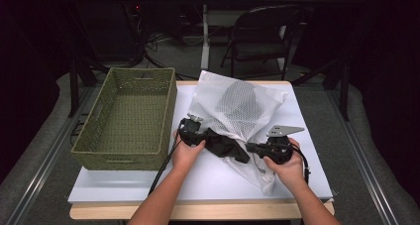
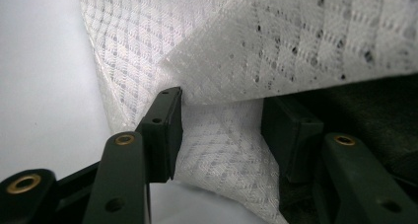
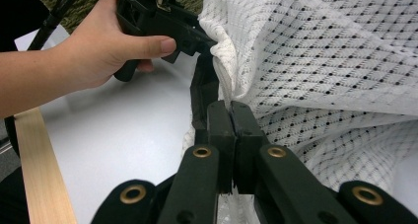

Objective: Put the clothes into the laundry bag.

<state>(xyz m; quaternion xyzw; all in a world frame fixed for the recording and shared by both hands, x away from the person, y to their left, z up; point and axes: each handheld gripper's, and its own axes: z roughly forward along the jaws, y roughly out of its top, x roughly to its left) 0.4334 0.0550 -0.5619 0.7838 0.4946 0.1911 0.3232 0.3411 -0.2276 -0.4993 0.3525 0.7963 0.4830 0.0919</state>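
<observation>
mesh bag held at its mouth

dark room, a white table [image 1: 302,180] with a folding chair [image 1: 260,34] behind it. a green basket [image 1: 130,117] sits on the table's left part, just beside the white mesh bag [image 1: 237,103], which lies mid-table with something dark inside. my left gripper [image 2: 224,130] stands wide, one jaw outside the bag's edge, the other under the fabric against dark cloth [image 2: 365,105]. my right gripper [image 3: 230,120] is clamped tight on the bag's rim. my left hand [image 3: 106,46] and its gripper sit right behind that rim, crowding the opening.
</observation>
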